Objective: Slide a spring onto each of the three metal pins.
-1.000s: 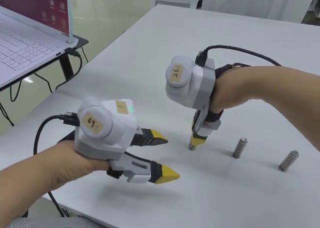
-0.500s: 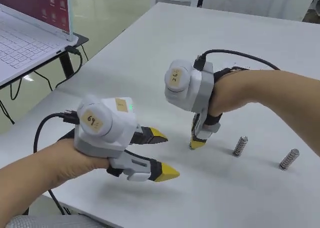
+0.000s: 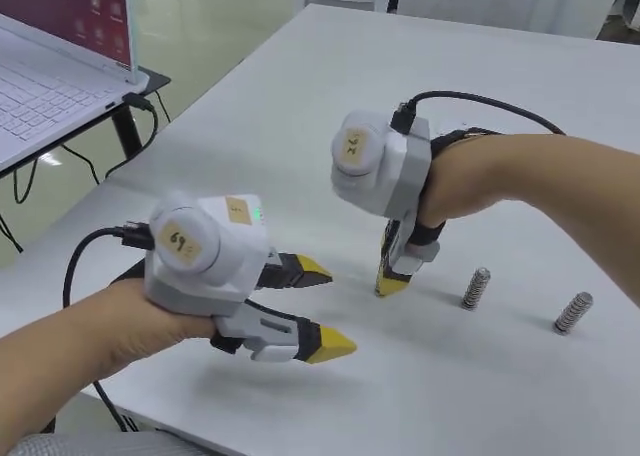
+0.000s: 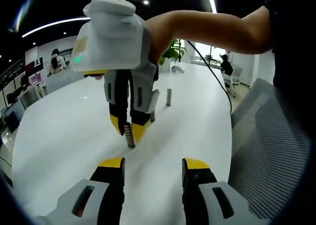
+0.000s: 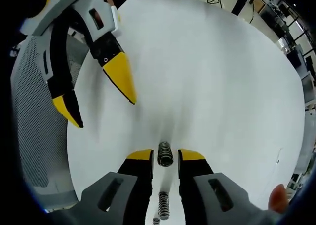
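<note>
Three small steel springs stand upright in a row on the white table (image 3: 300,96); no pin shows. Two of them stand free, one spring (image 3: 475,288) in the middle and another spring (image 3: 573,312) at the right. My right gripper (image 3: 390,286) points straight down over the third spring (image 5: 165,154), with its yellow tips close on either side and shut on it. That spring (image 4: 129,135) also shows between the right gripper's tips in the left gripper view. My left gripper (image 3: 326,308) hovers open to the left, its jaws aimed at the right gripper, and nothing lies between its fingertips (image 4: 111,163).
An open laptop (image 3: 40,86) sits on a side stand off the table's left edge. A black cable (image 3: 480,101) runs from the right gripper across the table. A mesh chair (image 4: 271,151) stands at the near side.
The right gripper has sunk slightly, so its tips now cover the spring's foot that showed below them a second ago. The left gripper has barely moved.
</note>
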